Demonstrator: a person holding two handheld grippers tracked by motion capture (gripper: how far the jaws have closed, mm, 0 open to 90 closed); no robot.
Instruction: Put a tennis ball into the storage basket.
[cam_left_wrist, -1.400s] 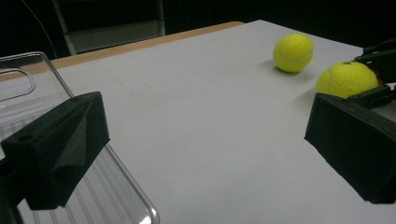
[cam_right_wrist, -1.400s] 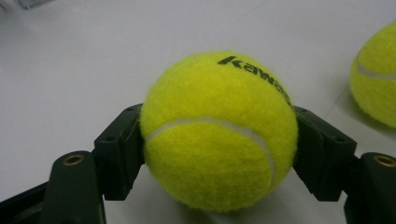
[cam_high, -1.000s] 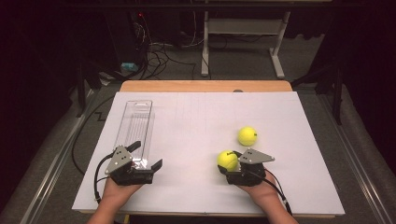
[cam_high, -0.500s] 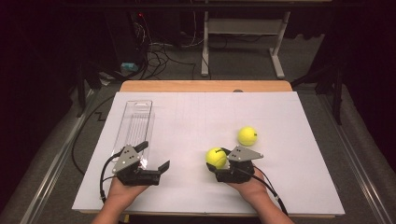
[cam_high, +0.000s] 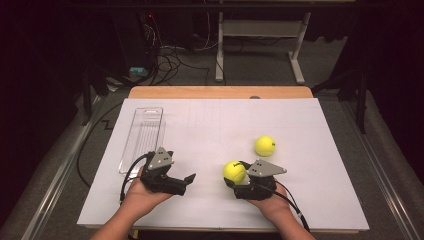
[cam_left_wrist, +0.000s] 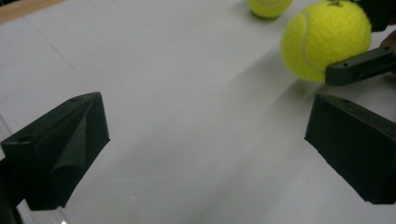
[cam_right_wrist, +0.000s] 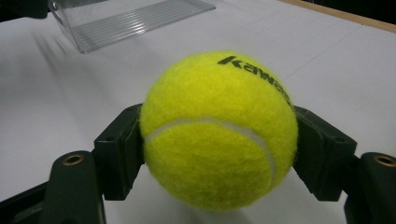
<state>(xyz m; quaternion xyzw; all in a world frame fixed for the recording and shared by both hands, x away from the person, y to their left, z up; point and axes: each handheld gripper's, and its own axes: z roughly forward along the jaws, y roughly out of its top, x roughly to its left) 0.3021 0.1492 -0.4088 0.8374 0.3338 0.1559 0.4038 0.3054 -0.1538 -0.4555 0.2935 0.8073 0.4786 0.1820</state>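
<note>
While we are working at the white table (cam_high: 310, 200):
Right gripper (cam_right_wrist: 218, 154): we are clamping the fuzzy yellow tennis ball (cam_right_wrist: 218, 130) between both jaws.
Left gripper (cam_left_wrist: 205, 149): we are holding its jaws wide apart, nothing between them.
Second yellow tennis ball (cam_high: 264, 145): lying beyond the right jaws, apart.

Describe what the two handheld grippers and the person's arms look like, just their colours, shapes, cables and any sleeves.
The left gripper and right gripper are black, blocky handheld tools, each topped by a grey three-cornered plate. In the left gripper view, the jaws end in chunky matte black wedge-shaped pads with small screw holes. A thin black cable loops from each body. The forearms are bare, with no sleeves in view.
</note>
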